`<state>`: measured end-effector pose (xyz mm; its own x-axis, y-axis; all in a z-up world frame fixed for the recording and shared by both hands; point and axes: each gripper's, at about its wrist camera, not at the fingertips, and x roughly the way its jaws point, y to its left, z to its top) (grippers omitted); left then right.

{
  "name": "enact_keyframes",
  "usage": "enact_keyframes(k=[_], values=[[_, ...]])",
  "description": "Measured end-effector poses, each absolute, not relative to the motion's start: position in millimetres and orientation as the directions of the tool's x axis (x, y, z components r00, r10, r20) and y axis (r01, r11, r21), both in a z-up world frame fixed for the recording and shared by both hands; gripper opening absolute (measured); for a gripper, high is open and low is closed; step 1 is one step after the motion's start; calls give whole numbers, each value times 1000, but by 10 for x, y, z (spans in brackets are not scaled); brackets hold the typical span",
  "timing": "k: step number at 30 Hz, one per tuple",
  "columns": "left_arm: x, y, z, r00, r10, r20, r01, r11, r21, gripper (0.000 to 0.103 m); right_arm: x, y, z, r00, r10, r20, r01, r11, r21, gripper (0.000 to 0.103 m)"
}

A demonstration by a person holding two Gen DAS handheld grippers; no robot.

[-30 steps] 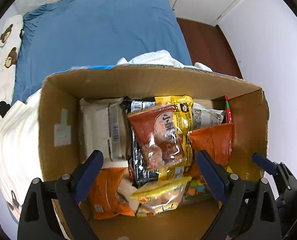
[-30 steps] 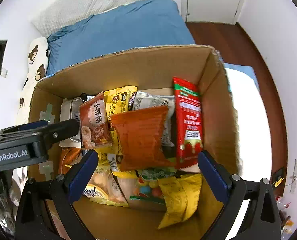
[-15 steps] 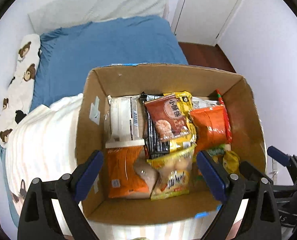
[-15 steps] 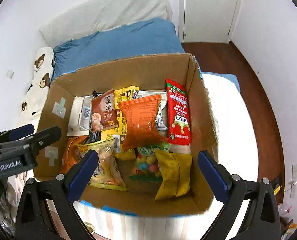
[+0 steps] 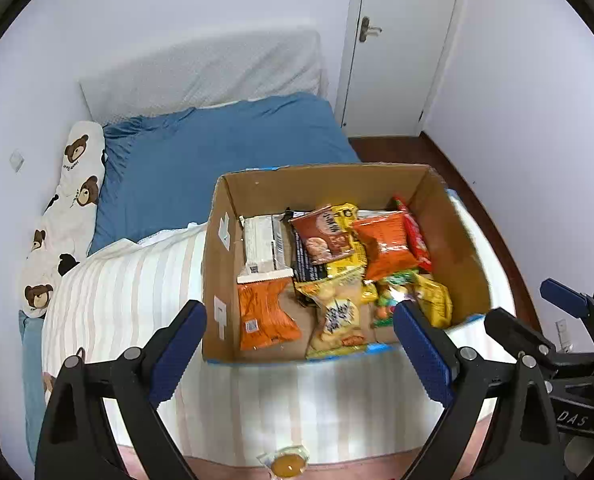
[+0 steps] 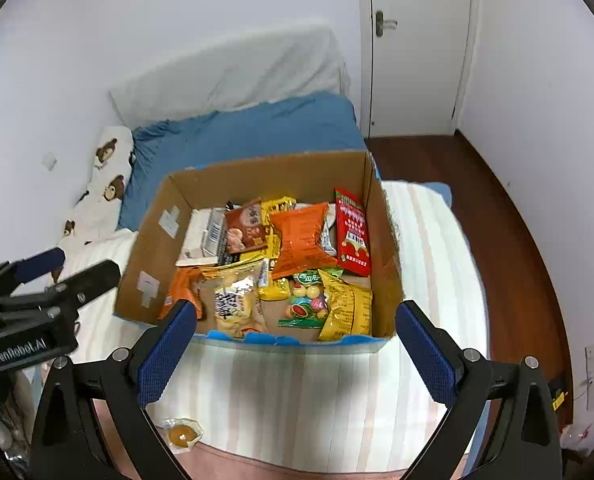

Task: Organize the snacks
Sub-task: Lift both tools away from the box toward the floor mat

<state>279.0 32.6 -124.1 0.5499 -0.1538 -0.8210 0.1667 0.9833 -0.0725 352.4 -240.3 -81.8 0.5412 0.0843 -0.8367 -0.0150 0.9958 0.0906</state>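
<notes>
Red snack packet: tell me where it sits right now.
The red snack packet stands against the right wall of the cardboard box, beside the orange chip bag, in the right wrist view.

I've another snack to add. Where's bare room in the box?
In the box, bare floor shows by the near wall between the orange bag and yellow-white bag. A strip runs along the right wall. Elsewhere, packets overlap.

Both wrist cams high, angled down, near box [image 5: 449, 216] [image 6: 257, 172]; shared bed [image 5: 225, 152] [image 6: 241, 128].
</notes>
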Motion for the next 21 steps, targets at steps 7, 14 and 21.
enact_keyframes(k=[7, 14, 21], values=[[2395, 348, -993, 613, -153, -775, 172, 983, -58, 96, 3135, -2340, -526, 593, 102, -799, -31, 994, 103, 101], [2131, 391, -912, 632, -159, -758, 170, 983, -65, 96, 2824, -2333, -360, 619, 120, -776, -26, 991, 133, 101], [1757, 616, -1327, 566, -122, -815, 119, 991, -66, 96, 2420, -2440, -856, 482, 252, -839, 41, 950, 309, 101]])
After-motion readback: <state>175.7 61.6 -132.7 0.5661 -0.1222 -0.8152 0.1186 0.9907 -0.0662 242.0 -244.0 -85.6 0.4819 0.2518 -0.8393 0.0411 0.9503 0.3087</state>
